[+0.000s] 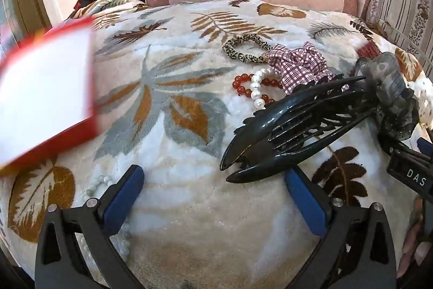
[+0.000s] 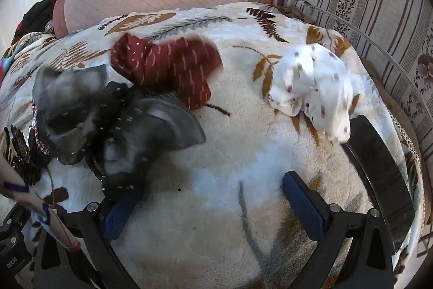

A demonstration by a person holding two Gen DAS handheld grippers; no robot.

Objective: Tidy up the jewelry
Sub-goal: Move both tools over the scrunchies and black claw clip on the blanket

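You can read only one clear text: the white letters "DAS" on a black block (image 1: 411, 175) at the right edge of the left wrist view, and the word may continue past the edge. In the right wrist view, at the lower left corner, a black part (image 2: 12, 260) carries some small pale letters, but they are too small and blurred for you to read. The red and white box (image 1: 46, 96) is blurred and shows you no text.
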